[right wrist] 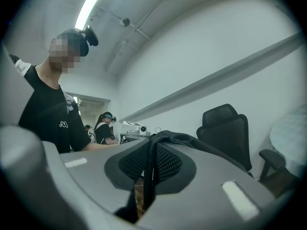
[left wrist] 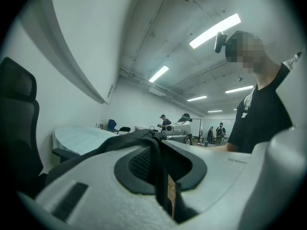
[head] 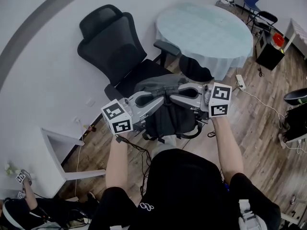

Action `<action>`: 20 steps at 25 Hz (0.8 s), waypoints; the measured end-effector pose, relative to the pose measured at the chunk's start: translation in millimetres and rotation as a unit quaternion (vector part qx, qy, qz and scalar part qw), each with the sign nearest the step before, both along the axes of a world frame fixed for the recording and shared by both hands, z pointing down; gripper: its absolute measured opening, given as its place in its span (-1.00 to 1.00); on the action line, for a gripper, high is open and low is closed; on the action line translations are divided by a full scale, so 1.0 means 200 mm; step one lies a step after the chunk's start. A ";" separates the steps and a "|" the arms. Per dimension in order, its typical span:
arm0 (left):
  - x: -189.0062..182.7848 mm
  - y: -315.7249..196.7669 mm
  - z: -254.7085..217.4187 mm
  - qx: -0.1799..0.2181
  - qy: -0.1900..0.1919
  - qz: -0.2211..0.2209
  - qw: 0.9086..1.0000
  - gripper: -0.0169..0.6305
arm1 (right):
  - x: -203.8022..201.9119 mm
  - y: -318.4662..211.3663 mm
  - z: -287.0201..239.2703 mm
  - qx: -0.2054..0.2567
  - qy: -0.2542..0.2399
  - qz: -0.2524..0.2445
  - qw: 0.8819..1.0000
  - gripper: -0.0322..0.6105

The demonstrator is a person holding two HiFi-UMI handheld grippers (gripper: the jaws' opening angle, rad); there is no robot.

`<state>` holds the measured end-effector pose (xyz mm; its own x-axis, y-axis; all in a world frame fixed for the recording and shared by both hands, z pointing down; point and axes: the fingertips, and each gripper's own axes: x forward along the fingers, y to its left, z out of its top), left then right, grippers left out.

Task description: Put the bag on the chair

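A dark bag with a grey top hangs in the air just in front of the seat of the black office chair. In the head view both grippers meet above the bag. My left gripper is shut on a black bag strap. From the other side my right gripper is shut on a strap too. The chair's back shows at the left of the left gripper view and at the right of the right gripper view. The bag's underside is hidden.
A round table with a pale cloth stands right behind the chair's armrest. A power strip with cables lies on the wood floor at right. A white frame stands by the wall at left. Another person crouches at lower left.
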<state>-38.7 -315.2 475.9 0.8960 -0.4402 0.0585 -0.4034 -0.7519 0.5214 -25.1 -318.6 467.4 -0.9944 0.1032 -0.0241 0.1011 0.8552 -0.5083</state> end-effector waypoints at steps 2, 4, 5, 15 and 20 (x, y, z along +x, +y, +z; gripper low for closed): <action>0.00 0.00 -0.02 0.004 -0.004 0.000 1.000 -0.83 | 0.00 0.00 -0.02 0.000 0.004 0.003 1.000 -0.77; -0.06 -0.07 0.01 0.003 -0.003 0.003 1.000 -0.83 | -0.06 -0.07 0.01 -0.001 0.012 0.006 1.000 -0.77; -0.11 -0.14 0.06 -0.001 0.001 0.006 1.000 -0.83 | -0.11 -0.14 0.06 -0.002 0.016 0.007 1.000 -0.77; 0.08 0.08 0.05 0.039 -0.011 0.037 0.998 -0.84 | 0.08 0.10 0.05 0.073 0.023 0.010 0.997 -0.77; 0.06 0.07 0.04 0.050 -0.040 0.063 0.996 -0.84 | 0.06 0.09 0.04 0.073 0.018 0.031 0.997 -0.77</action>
<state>-26.6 -301.3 484.2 0.9391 -0.3310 0.0929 -0.3389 -0.8463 0.4109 -12.2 -301.6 475.3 -0.9989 0.0408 0.0220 0.0294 0.9248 -0.3793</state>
